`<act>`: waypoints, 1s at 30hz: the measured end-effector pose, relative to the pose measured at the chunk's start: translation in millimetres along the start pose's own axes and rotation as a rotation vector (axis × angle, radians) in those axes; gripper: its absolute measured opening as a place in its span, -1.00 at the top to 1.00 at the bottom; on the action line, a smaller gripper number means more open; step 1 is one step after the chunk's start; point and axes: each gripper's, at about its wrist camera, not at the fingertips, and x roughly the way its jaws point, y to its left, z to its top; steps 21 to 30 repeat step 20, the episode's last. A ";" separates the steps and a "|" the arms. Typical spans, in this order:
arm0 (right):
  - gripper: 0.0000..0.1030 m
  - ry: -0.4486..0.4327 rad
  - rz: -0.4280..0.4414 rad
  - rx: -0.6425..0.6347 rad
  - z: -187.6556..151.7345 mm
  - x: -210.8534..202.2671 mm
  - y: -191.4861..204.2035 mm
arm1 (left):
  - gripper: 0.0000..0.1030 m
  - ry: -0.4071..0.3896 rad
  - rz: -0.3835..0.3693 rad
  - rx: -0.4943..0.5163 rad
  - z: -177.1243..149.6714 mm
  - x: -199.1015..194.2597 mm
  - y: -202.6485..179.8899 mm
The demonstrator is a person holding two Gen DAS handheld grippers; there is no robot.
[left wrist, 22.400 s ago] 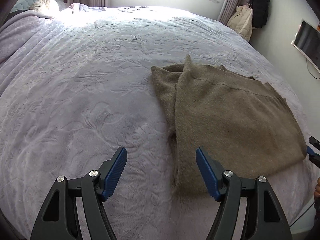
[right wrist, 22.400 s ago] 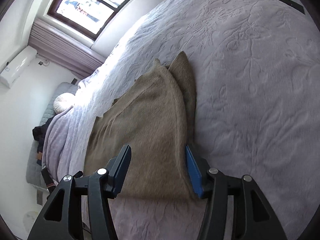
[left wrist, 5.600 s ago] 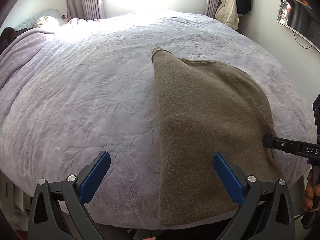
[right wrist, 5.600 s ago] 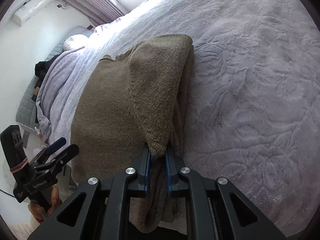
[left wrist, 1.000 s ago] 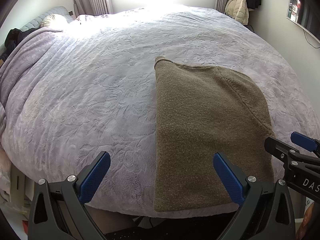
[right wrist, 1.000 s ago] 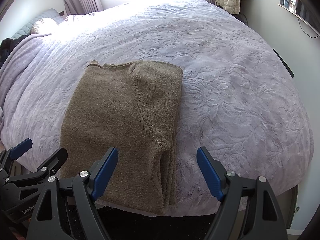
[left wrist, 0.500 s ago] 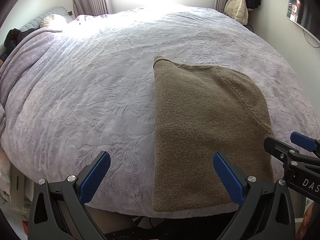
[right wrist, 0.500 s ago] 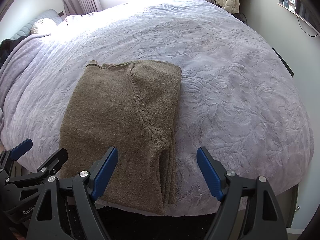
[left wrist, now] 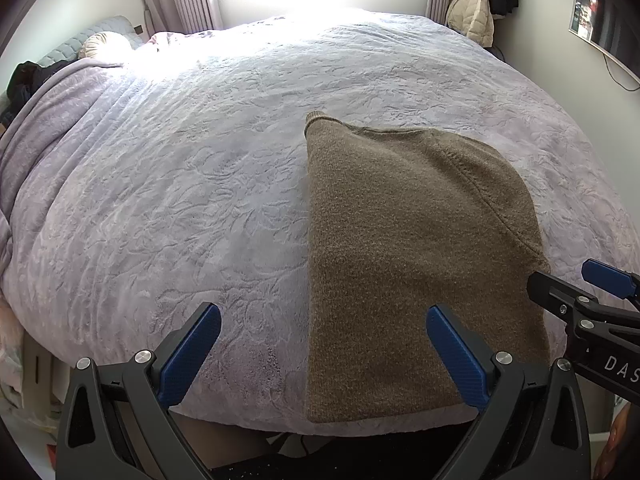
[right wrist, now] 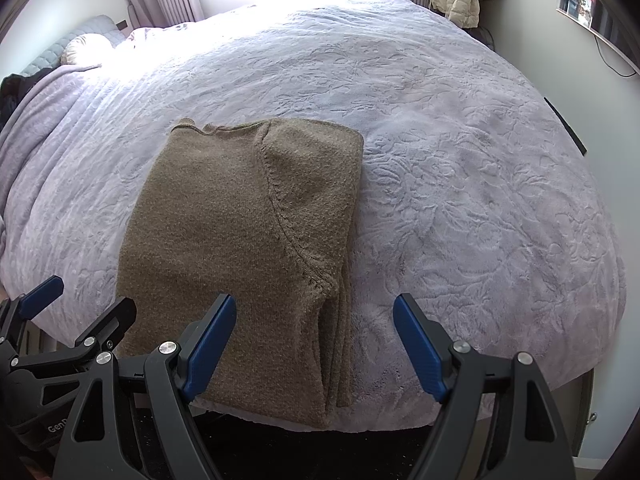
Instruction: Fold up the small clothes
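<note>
A brown knitted sweater (left wrist: 404,248) lies folded lengthwise on the lilac bedspread (left wrist: 192,184), reaching the bed's near edge. It also shows in the right wrist view (right wrist: 240,240), with a sleeve part folded over its right side. My left gripper (left wrist: 322,352) is open and empty, held back above the sweater's near left edge. My right gripper (right wrist: 314,344) is open and empty above the sweater's near right corner. Each gripper shows at the other view's side edge.
The bed (right wrist: 480,184) stretches far to the window. A pillow (left wrist: 106,46) and dark clothes (left wrist: 24,80) lie at the far left. Coats (left wrist: 476,8) hang at the back right. A wall screen (left wrist: 604,36) is on the right.
Both grippers stay open and empty. The views have shifted very slightly; the sweater lies as before.
</note>
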 end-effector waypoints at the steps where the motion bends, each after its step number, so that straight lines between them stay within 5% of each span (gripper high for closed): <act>1: -0.62 0.001 0.000 -0.002 0.2 0.3 0.4 | -1.00 -0.001 0.001 0.001 -0.1 0.2 -0.1; 30: -0.62 0.010 -0.014 -0.013 1.3 2.0 6.1 | -1.00 -0.045 0.002 0.013 -1.4 -1.7 2.8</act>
